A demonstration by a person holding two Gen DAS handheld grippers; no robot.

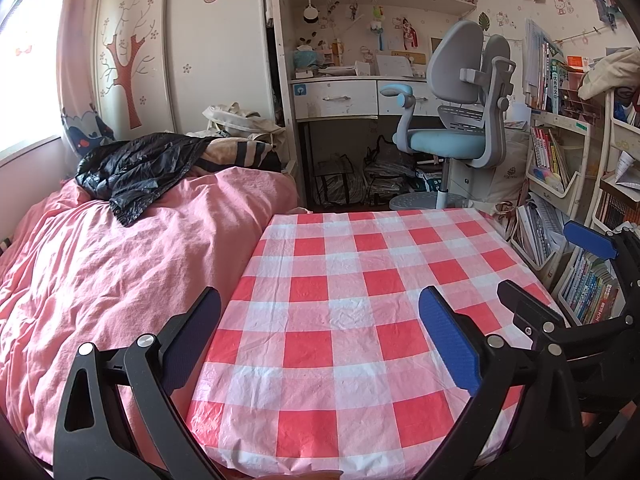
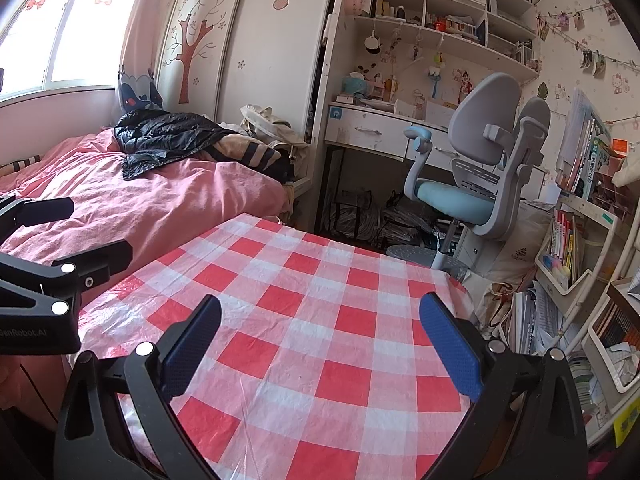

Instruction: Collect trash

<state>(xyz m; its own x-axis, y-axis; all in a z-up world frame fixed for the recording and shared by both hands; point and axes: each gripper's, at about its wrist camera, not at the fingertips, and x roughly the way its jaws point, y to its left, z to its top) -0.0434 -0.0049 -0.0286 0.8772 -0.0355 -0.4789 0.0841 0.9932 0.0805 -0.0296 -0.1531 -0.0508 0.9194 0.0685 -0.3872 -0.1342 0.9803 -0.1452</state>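
A table with a red and white checked cloth (image 1: pixel 340 304) fills the middle of both views (image 2: pixel 304 320). I see no trash on it. My left gripper (image 1: pixel 320 320) is open and empty, held above the table's near left part. My right gripper (image 2: pixel 320 324) is open and empty above the table's near right part. The right gripper also shows at the right edge of the left wrist view (image 1: pixel 560 272). The left gripper shows at the left edge of the right wrist view (image 2: pixel 80 232).
A bed with a pink cover (image 1: pixel 112 264) lies left of the table, with a black jacket (image 1: pixel 136 168) on it. A grey and blue desk chair (image 1: pixel 456 120) stands behind the table before a white desk (image 1: pixel 340 96). Bookshelves (image 1: pixel 560 168) crowd the right side.
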